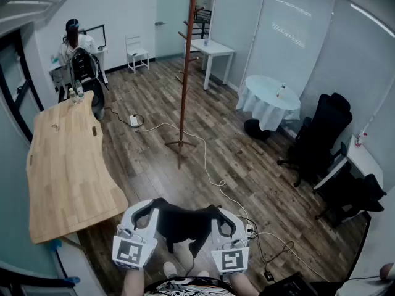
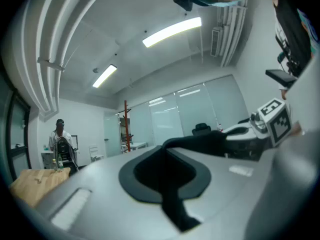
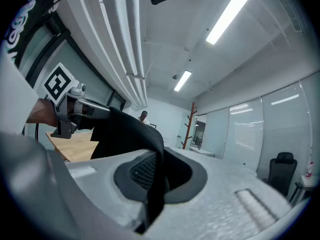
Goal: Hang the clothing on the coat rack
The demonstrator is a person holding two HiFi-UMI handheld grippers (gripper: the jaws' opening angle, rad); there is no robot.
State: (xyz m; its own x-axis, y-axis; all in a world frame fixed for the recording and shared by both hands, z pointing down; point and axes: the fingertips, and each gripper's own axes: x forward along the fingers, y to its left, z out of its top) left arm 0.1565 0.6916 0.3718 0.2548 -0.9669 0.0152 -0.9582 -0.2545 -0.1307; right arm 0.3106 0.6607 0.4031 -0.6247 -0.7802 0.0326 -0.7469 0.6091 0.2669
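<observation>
A black garment (image 1: 185,222) hangs stretched between my two grippers at the bottom of the head view, close to the person's body. My left gripper (image 1: 148,210) is shut on its left edge and my right gripper (image 1: 217,214) is shut on its right edge. In the left gripper view the black cloth (image 2: 167,176) is pinched in the shut jaws and runs off toward the right gripper (image 2: 260,126). The right gripper view shows the cloth (image 3: 150,174) clamped the same way, leading to the left gripper (image 3: 75,109). The brown wooden coat rack (image 1: 185,73) stands upright on the floor well ahead, apart from the garment.
A long wooden table (image 1: 68,165) runs along the left. A white cable (image 1: 203,159) trails across the plank floor past the rack's base. A round table with a white cloth (image 1: 270,97) and black office chairs (image 1: 321,134) stand right. A person (image 1: 74,39) sits far back.
</observation>
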